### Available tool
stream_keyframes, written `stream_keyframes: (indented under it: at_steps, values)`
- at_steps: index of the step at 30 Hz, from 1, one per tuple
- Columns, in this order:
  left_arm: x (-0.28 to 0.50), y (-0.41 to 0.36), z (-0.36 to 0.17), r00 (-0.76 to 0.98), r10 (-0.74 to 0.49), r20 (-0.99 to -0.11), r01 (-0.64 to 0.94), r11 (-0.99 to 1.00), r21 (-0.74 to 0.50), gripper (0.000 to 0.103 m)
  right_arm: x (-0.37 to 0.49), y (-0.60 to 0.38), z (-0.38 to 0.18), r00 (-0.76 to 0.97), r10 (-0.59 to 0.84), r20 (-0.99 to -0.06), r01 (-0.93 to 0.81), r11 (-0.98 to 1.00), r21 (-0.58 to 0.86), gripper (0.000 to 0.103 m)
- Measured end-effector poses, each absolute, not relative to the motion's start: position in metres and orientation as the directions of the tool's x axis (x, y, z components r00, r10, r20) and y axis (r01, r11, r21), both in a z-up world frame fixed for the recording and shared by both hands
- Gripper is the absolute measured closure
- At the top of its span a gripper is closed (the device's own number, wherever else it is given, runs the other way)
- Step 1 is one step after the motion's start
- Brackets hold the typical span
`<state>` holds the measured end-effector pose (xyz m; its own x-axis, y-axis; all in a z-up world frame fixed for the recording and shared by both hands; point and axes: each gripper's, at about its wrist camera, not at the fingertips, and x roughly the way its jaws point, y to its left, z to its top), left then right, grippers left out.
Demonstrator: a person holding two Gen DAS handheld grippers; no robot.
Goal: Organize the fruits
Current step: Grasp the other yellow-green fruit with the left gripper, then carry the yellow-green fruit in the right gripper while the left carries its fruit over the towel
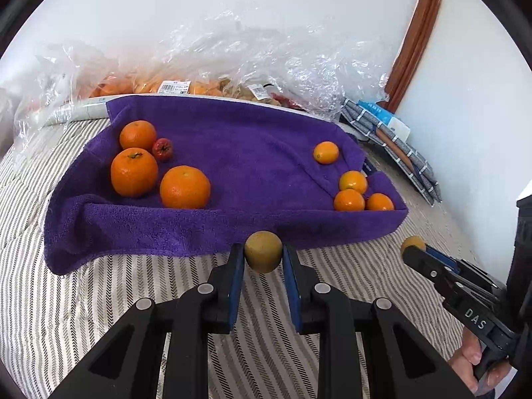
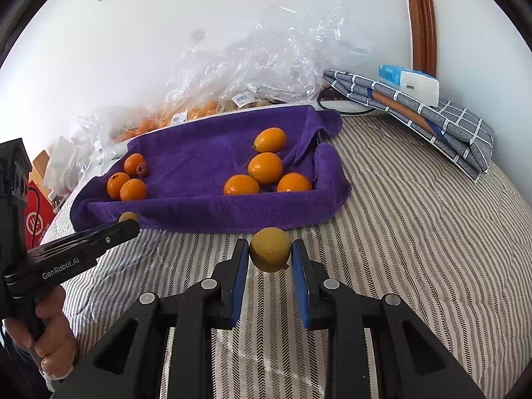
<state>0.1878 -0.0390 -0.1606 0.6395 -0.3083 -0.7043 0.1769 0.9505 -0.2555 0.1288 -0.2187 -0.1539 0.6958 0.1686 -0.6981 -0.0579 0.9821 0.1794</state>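
Before purple towel (image 1: 212, 166), each hand-held gripper (L (image 1: 263, 255), R (image 2: 270, 255)) clamps a fruit.

A striped bedcover (image 2: 415, 232) is spanning the foreground. White walls (image 1: 232, 0) are standing behind. A brown wooden frame (image 2: 420, 16) is running up the right corner. Daylight is falling evenly.
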Motion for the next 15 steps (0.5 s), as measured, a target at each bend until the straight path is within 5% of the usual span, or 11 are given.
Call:
stream_keyframes:
  at_steps: [15]
  values:
    - [0.175, -0.030, -0.141, 0.725, -0.300, -0.620, 0.165, 0.950, -0.265, 0.080, 0.124, -0.223, -0.149, 0.720, 0.202, -0.664, -0.072, 0.973, 0.218, 0.077]
